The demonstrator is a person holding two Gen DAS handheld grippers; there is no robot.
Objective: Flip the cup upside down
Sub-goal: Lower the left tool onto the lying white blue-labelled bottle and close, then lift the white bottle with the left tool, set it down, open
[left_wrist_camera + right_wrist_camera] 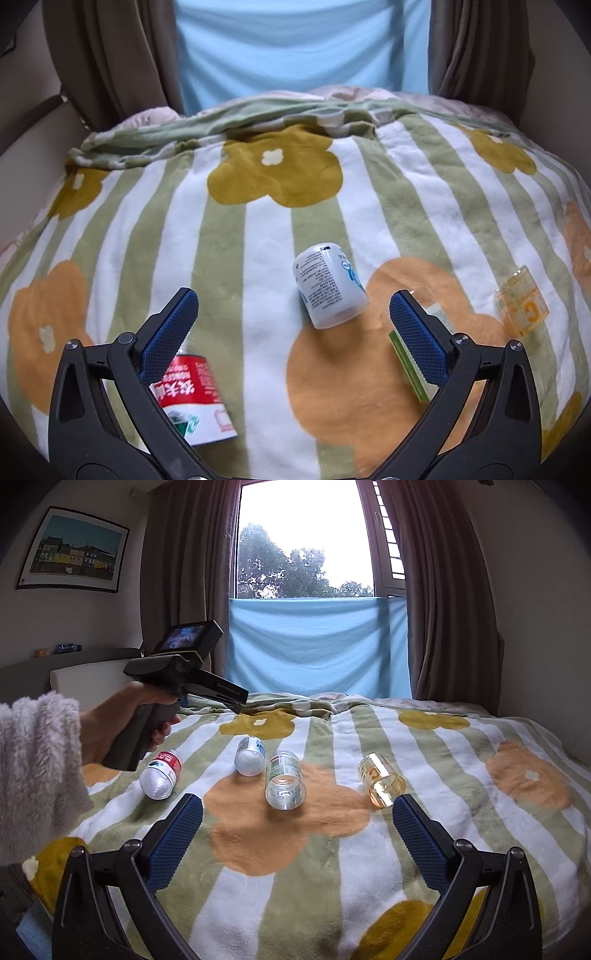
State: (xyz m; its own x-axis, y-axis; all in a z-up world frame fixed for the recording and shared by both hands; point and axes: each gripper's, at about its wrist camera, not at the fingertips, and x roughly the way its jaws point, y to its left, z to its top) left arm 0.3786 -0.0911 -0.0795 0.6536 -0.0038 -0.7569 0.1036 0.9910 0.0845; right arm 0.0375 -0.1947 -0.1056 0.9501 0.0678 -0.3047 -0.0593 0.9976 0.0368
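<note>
Several small cups lie on their sides on a striped, flowered blanket [424,849]. From left to right they are a red-labelled cup [160,775], a white cup with blue print [251,760], a clear cup with a green label [284,784] and a clear orange cup [380,779]. My left gripper [291,301] is open above the blanket. Just beyond its fingertips is the white cup [330,286]. The red-labelled cup [195,398] is under its left finger, and its right finger partly hides the green-labelled cup [413,365]. My right gripper [298,805] is open and empty, short of the cups.
A hand [122,720] in a fluffy sleeve [37,768] holds the left gripper [238,705] above the bed's left side. A blue cloth [317,646] and brown curtains [443,590] hang behind the bed. The orange cup [522,304] lies far right. A padded headboard [92,679] stands at the left.
</note>
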